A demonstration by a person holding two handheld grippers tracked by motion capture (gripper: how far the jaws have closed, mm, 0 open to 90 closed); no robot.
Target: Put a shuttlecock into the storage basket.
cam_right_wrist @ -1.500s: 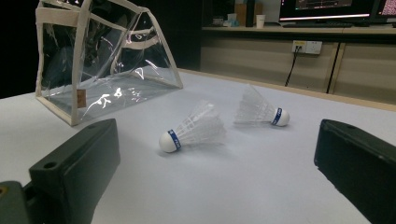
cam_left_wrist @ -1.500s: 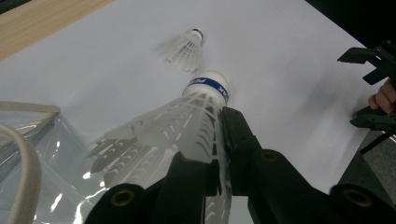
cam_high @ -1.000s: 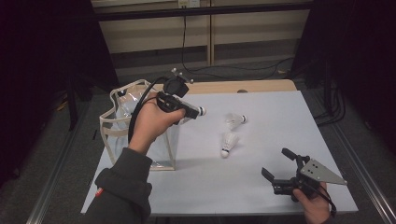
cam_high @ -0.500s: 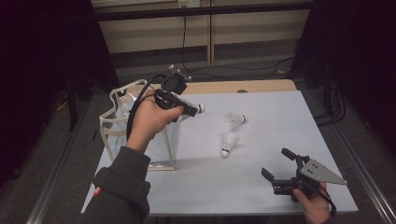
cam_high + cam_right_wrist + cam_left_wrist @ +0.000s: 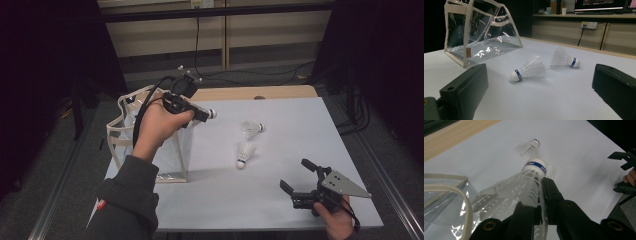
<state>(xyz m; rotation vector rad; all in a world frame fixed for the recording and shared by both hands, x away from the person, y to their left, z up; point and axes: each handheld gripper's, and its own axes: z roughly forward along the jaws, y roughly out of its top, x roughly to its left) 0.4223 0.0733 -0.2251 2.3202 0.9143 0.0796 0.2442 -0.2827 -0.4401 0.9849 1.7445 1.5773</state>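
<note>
While the left tool (image 5: 202,114) pinches one shuttlecock (image 5: 524,187) up by the bag (image 5: 127,135), looks like two more (image 5: 251,128) (image 5: 243,153) wait on the worktop (image 5: 280,115), right tool (image 5: 299,176) gaping and idle.

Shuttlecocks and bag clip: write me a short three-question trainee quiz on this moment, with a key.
1. How many shuttlecocks lie loose on the white table?
2. True or false: the right claw is shut on a shuttlecock.
3. What is the left claw holding? A) the bag's strap B) a shuttlecock C) a cable

Key:
1. Two: the nearer shuttlecock and the farther shuttlecock.
2. False; its jaws stand open, holding nothing.
3. B; the held shuttlecock is gripped by its skirt, beside the clear bag.
</note>
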